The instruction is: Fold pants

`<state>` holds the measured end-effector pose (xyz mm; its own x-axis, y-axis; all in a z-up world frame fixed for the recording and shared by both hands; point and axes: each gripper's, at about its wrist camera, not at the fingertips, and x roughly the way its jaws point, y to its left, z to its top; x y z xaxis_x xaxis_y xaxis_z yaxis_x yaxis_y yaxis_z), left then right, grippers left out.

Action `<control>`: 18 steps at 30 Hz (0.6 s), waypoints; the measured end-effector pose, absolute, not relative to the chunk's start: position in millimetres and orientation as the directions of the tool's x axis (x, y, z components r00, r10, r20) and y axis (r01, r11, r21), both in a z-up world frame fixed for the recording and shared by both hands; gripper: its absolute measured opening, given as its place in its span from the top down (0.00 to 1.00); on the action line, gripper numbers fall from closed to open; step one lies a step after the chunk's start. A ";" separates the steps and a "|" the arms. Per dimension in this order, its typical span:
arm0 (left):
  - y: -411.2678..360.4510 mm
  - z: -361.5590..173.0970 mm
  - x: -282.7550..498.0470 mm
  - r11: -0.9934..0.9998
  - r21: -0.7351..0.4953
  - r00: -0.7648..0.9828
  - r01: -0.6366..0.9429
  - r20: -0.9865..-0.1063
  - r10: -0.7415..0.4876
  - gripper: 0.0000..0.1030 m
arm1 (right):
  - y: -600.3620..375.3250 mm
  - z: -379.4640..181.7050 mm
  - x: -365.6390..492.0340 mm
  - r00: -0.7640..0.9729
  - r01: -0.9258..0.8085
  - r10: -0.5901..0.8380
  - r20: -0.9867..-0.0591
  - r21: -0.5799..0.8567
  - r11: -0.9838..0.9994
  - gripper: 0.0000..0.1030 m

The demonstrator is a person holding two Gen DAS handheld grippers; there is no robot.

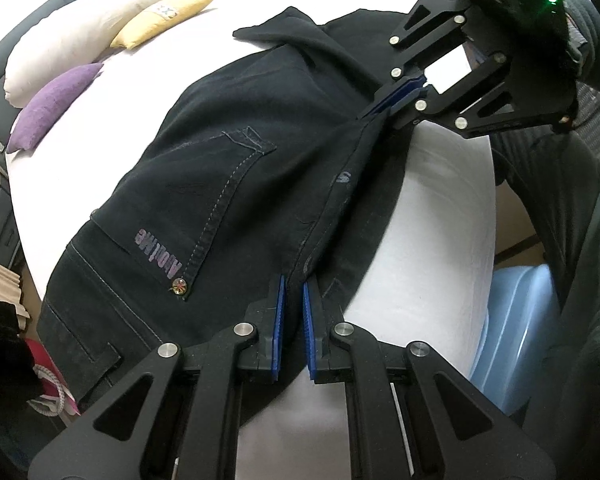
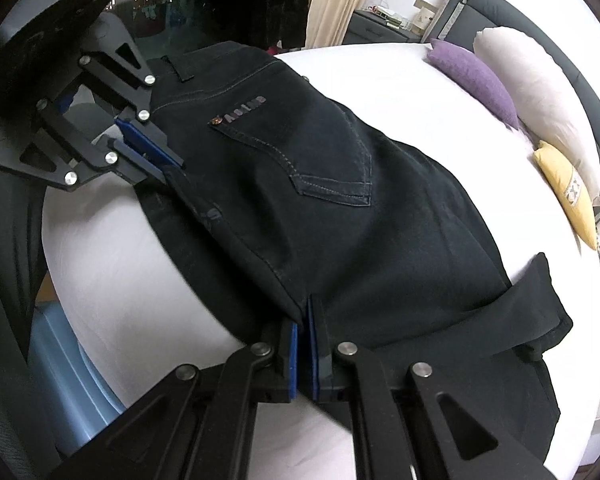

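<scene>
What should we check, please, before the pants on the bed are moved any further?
1. Left tool closed on the near edge of the pants: ok, fabric sits between its blue pads.
2. Right tool closed on the same edge: ok.
3. Both tools hold one continuous edge: ok, the seam runs from one to the other.
4. Pants doubled over, pocket side up: ok.
5. Hem end flat: not ok, it curls up.
6. Pillows apart from the pants: ok.

White bed (image 1: 439,208) carries dark pants (image 1: 228,184), purple, cream and yellow pillows (image 1: 56,112).
</scene>
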<state>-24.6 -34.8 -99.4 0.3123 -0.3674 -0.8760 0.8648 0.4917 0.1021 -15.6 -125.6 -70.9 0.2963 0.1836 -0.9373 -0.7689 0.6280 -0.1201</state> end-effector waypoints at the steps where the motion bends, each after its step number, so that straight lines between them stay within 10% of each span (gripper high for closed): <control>1: -34.3 -98.5 -21.8 0.492 0.098 0.308 0.865 -0.878 -0.367 0.92 | -124.5 -72.2 -17.2 0.295 -0.769 0.180 -0.938 -0.121 0.628 0.94; 18: -13.9 -93.8 -20.2 0.492 0.105 0.318 0.864 -0.871 -0.373 0.89 | -119.6 -84.9 -44.9 0.317 -0.768 0.144 -0.938 -0.164 0.619 0.93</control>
<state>-20.2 -13.9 -93.8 0.3183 -0.3733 -0.8714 0.8642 0.4921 0.1049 -44.9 -119.6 -84.9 0.3167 0.1436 -0.9376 -0.7676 0.6194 -0.1645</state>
